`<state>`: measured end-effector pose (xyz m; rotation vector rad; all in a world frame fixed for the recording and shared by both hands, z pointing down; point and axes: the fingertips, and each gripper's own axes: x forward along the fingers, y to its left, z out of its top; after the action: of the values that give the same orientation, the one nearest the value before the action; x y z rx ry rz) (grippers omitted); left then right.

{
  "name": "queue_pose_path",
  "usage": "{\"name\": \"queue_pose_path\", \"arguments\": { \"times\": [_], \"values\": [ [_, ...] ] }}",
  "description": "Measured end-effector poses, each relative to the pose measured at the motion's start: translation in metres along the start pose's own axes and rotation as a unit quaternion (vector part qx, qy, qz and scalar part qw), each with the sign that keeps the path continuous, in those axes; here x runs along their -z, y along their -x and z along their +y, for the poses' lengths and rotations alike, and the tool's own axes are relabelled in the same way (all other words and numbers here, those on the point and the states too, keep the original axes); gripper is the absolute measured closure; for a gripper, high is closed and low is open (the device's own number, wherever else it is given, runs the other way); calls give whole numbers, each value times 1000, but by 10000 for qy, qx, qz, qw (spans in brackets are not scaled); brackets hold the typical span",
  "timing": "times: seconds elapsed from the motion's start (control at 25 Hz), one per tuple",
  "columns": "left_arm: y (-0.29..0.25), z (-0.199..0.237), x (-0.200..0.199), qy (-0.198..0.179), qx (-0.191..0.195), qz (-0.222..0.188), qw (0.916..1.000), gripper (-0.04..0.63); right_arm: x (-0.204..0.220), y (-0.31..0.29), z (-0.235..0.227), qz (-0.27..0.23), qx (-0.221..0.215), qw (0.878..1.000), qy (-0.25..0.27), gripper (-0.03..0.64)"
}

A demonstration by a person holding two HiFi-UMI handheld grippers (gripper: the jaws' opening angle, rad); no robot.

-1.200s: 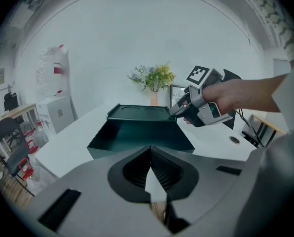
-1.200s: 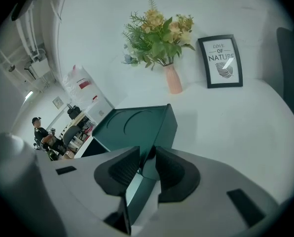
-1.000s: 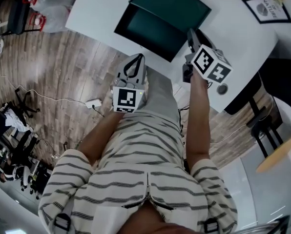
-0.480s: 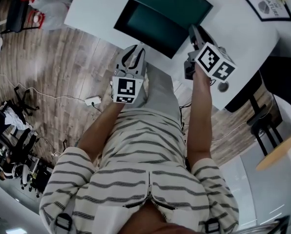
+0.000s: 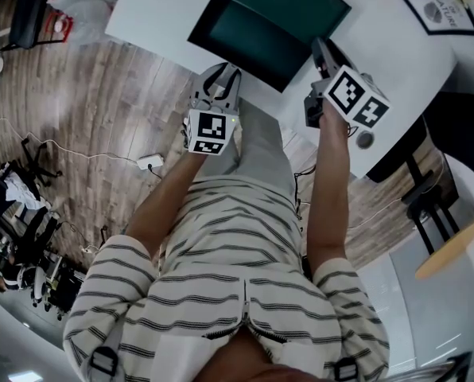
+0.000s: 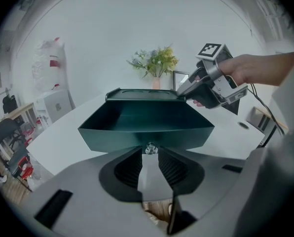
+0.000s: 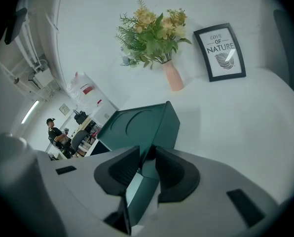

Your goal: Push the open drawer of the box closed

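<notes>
A dark green box (image 5: 297,2) lies on the white table (image 5: 161,10), and its open drawer (image 5: 249,46) sticks out over the near edge. My left gripper (image 5: 226,73) is just in front of the drawer (image 6: 147,130). Its jaws have just been opening and stand open, with the drawer's small metal knob (image 6: 150,148) between the fingertips, not pressed. My right gripper (image 5: 319,48) is at the box's right side. In the right gripper view it (image 7: 148,157) is shut on a thin edge of the box (image 7: 137,125). The left gripper view shows the right gripper (image 6: 185,91) at the box's back corner.
A vase of flowers (image 7: 174,78) and a framed print (image 7: 226,53) stand behind the box. A round cable hole (image 5: 364,142) is in the table by my right hand. Wooden floor with cables and a power strip (image 5: 149,165) lies left; a black chair (image 5: 432,201) is right.
The left gripper has moved closer to the drawer front and its jaws have spread apart. The right gripper has stayed at the box.
</notes>
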<state>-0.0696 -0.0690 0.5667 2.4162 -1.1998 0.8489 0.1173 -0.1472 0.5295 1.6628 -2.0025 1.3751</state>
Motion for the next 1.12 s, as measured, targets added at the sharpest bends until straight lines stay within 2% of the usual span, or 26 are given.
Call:
{"name": "queue_pose_path", "arguments": {
  "times": [0.24, 0.48, 1.12],
  "values": [
    [-6, -2, 0, -49, 22, -4, 10000, 523, 1, -1, 0, 8, -19, 10000, 14, 502],
    [-6, -2, -1, 93, -8, 18, 10000, 525, 0, 0, 0, -10, -15, 10000, -14, 502],
    [-3, -6, -8, 73, 33, 16, 10000, 526, 1, -1, -1, 41, -2, 10000, -26, 501]
  ]
}}
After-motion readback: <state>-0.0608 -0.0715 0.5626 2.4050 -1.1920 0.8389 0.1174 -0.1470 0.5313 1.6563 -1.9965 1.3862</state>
